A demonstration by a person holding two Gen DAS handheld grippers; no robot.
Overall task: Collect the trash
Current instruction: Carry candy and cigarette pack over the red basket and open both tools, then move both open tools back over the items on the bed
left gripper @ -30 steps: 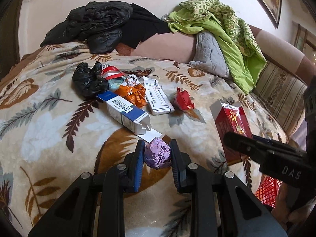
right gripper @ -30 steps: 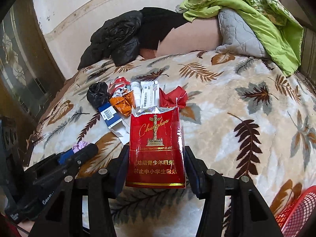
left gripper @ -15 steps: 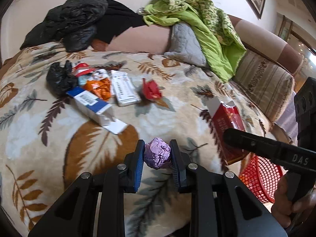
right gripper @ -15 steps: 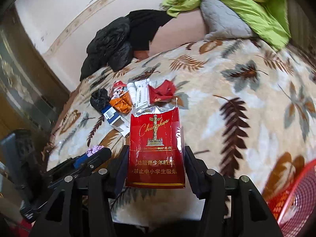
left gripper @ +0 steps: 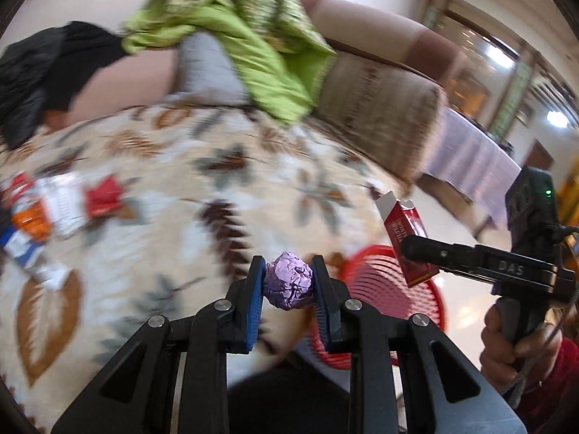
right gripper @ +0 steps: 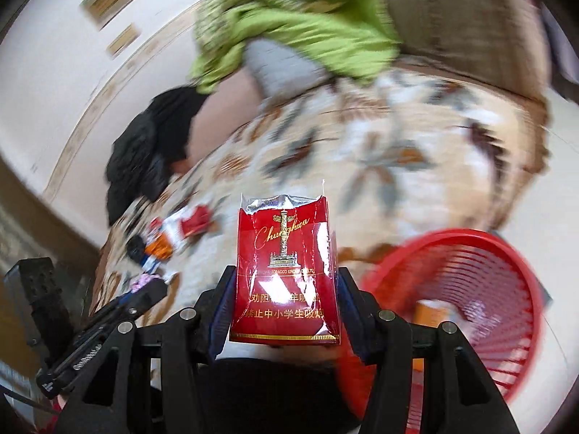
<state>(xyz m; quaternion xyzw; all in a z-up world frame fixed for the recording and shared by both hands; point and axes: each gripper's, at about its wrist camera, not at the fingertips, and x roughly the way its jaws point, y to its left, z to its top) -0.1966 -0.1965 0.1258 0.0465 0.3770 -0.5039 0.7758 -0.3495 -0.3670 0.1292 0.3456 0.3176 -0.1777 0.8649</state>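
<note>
My left gripper (left gripper: 288, 284) is shut on a crumpled purple paper ball (left gripper: 288, 285), held above the bed's edge just left of a red basket (left gripper: 383, 282). My right gripper (right gripper: 286, 285) is shut on a red cigarette pack (right gripper: 286, 275); the pack also shows in the left wrist view (left gripper: 407, 242), over the basket's far rim. The red basket (right gripper: 470, 289) stands on the floor beside the bed and holds some trash. More trash (left gripper: 47, 213) lies on the leaf-patterned blanket (left gripper: 217, 188): a blue-white box, an orange wrapper, a white packet, a red wrapper.
A green blanket (left gripper: 249, 39) and a grey pillow (left gripper: 206, 72) lie at the bed's head. Black clothes (left gripper: 39, 68) are piled at the back left. A striped cushion (left gripper: 380, 108) sits at the right. The view is blurred by motion.
Both grippers have swung right, away from the trash pile and toward the bed's edge. The red basket has come into full view under them. Both grips are unchanged.
</note>
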